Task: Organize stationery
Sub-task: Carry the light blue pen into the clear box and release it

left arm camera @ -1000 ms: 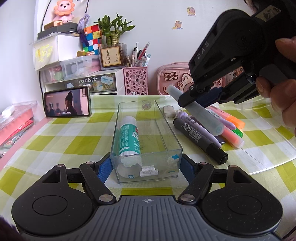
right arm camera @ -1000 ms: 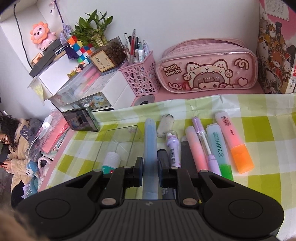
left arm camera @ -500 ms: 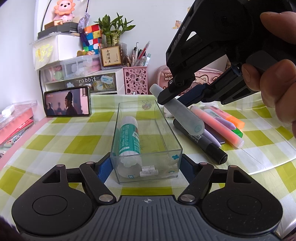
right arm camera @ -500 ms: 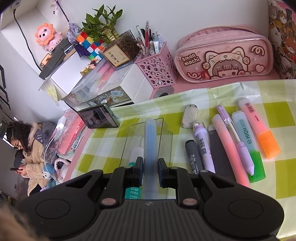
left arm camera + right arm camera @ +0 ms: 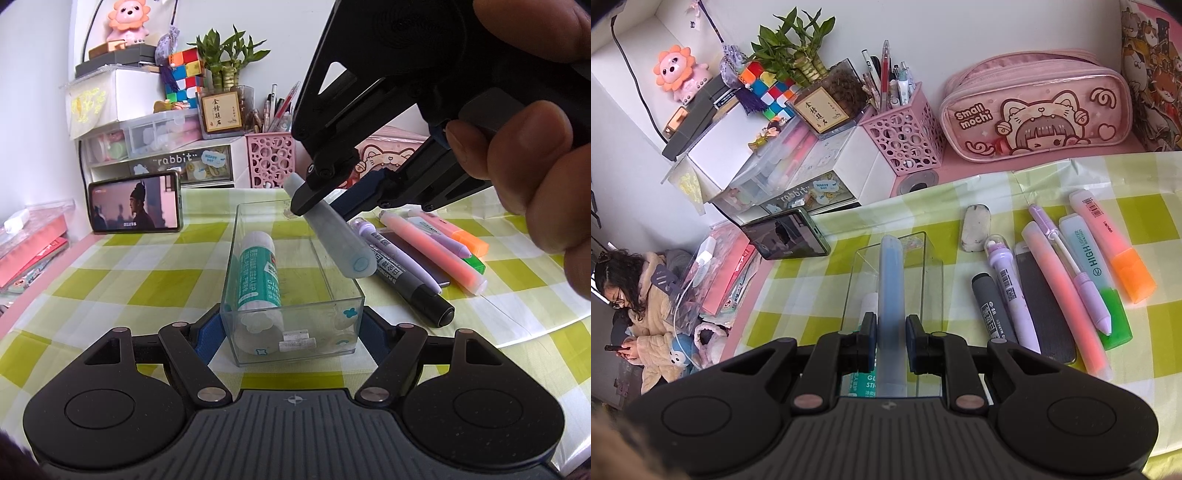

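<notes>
My left gripper (image 5: pixel 291 332) is shut on the near end of a clear plastic box (image 5: pixel 231 266), its blue pads pressing both side walls. A green-labelled glue stick (image 5: pixel 258 280) lies inside. My right gripper (image 5: pixel 325 195) is shut on a frosted pale blue pen (image 5: pixel 332 236) and holds it tilted above the box, with the pen's lower end by the right wall. From the right wrist, the pen (image 5: pixel 891 280) runs lengthwise over the box (image 5: pixel 932 280), clamped in that gripper (image 5: pixel 891 332). The glue stick (image 5: pixel 870 302) shows beneath.
Right of the box lie a black marker (image 5: pixel 990 306), a purple marker (image 5: pixel 1008 291), a pink highlighter (image 5: pixel 1067 295), more highlighters and an eraser (image 5: pixel 975 229). A phone (image 5: pixel 136 201), a pink pen holder (image 5: pixel 905 133) and a pencil case (image 5: pixel 1034 118) stand behind. A person (image 5: pixel 639 302) sits at the far left.
My right gripper has carried the blue pen leftward, from above the row of markers to above the clear box. The left gripper and the box have stayed put.
</notes>
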`<control>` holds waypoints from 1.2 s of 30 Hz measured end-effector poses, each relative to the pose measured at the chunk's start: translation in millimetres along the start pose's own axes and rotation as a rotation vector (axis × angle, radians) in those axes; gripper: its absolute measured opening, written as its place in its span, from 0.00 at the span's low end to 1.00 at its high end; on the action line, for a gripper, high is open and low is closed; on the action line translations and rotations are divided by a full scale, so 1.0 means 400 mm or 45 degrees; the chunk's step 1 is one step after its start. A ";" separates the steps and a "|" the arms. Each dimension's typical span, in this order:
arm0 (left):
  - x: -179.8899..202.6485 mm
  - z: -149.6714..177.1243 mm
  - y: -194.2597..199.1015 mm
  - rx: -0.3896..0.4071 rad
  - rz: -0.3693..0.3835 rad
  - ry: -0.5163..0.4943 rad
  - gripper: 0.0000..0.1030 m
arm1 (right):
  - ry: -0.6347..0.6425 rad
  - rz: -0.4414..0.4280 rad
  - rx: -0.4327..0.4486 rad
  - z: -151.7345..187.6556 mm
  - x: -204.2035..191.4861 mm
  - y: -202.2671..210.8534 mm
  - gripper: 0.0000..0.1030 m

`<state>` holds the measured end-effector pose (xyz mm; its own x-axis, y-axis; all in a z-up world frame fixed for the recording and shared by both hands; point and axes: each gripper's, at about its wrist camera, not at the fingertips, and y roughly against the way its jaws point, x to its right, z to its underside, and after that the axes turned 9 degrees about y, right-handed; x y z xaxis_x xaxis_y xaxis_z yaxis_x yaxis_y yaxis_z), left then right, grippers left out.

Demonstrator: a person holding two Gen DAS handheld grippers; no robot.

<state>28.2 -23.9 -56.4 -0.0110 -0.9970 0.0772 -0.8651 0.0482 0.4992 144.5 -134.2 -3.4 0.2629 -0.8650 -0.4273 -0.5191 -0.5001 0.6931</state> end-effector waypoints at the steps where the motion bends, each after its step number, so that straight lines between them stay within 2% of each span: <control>1: 0.000 0.001 0.000 0.000 0.000 -0.001 0.72 | 0.022 -0.006 -0.005 0.003 -0.007 -0.005 0.15; 10: 0.000 0.000 0.001 -0.001 0.004 -0.003 0.72 | 0.131 0.053 -0.080 0.010 -0.040 -0.068 0.15; 19: 0.001 0.000 0.001 -0.002 0.003 -0.002 0.72 | 0.214 0.079 -0.124 0.008 -0.054 -0.086 0.18; 36: 0.000 -0.002 0.002 -0.002 0.006 -0.004 0.72 | 0.237 0.020 -0.161 0.009 -0.049 -0.085 0.17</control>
<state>27.8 -23.8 -55.4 -0.0169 -0.9969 0.0768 -0.8643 0.0532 0.5001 154.0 -99.9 -20.8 0.4071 -0.8593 -0.3095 -0.4215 -0.4774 0.7710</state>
